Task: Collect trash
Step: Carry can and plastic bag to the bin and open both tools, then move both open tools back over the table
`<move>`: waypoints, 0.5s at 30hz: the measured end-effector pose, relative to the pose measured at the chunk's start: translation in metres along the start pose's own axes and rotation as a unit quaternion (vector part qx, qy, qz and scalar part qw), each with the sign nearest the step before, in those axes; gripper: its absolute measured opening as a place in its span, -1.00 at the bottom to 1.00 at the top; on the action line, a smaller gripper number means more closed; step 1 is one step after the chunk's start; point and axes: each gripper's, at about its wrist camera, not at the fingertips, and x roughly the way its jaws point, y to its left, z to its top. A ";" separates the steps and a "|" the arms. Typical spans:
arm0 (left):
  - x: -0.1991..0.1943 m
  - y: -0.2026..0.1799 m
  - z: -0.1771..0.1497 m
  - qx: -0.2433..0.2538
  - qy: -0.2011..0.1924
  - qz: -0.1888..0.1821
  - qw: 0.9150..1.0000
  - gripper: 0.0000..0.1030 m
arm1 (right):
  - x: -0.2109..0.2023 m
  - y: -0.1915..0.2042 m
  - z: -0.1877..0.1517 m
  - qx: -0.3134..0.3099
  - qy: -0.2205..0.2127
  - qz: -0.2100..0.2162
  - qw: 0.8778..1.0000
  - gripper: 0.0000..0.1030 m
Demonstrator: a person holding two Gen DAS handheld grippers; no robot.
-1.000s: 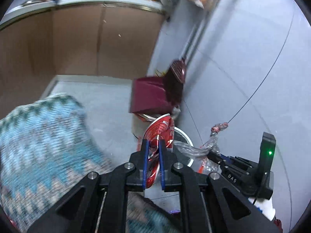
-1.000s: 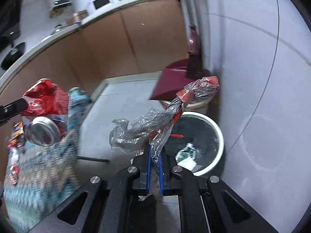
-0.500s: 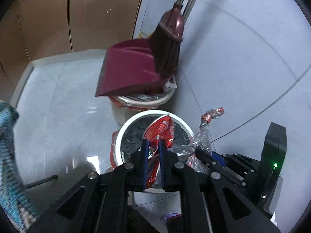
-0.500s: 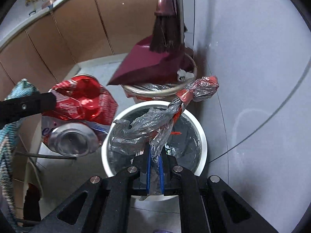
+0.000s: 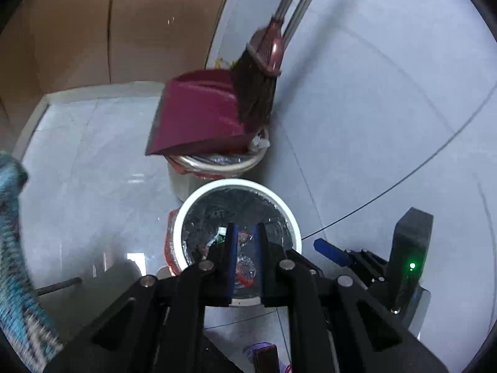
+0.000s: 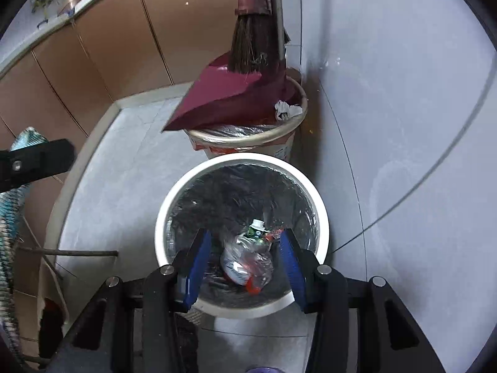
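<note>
We are holding the right claw (image 6: 245,233) spread wide over the round white plastic bin with a black liner (image 6: 236,158). Its blue pads have just been opening and are pressing on nothing. Seen between them, down on the bin's floor, the crumpled clear plastic wrapper with red scraps (image 6: 248,264) is lying loose. Its long axis is running from the far side of the bin towards us, with the red end pointing at the claw. Just beyond it a small bottle with a white cap (image 6: 257,225) is lying among the rubbish, cap turned away from us; what sits under the wrapper we cannot tell.

The left claw (image 5: 245,242) is hovering over the same bin's near rim, its pads barely parted and pinching nothing.

Just behind the white bin, a second pale bucket with a metal rim (image 6: 248,138) is standing. A maroon plastic dustpan (image 6: 230,99) is resting tilted across its top, and a brown-bristled broom with a maroon head (image 6: 251,46) is leaning upright against the grey wall (image 6: 388,93). Brown cabinet doors (image 6: 124,46) are lining the far side of the pale tiled floor (image 6: 124,171).
</note>
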 end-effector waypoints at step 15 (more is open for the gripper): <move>-0.204 0.002 -0.076 0.028 -0.122 0.028 0.992 -0.79 | -0.177 0.068 -0.036 -0.023 -0.128 0.062 0.990 0.06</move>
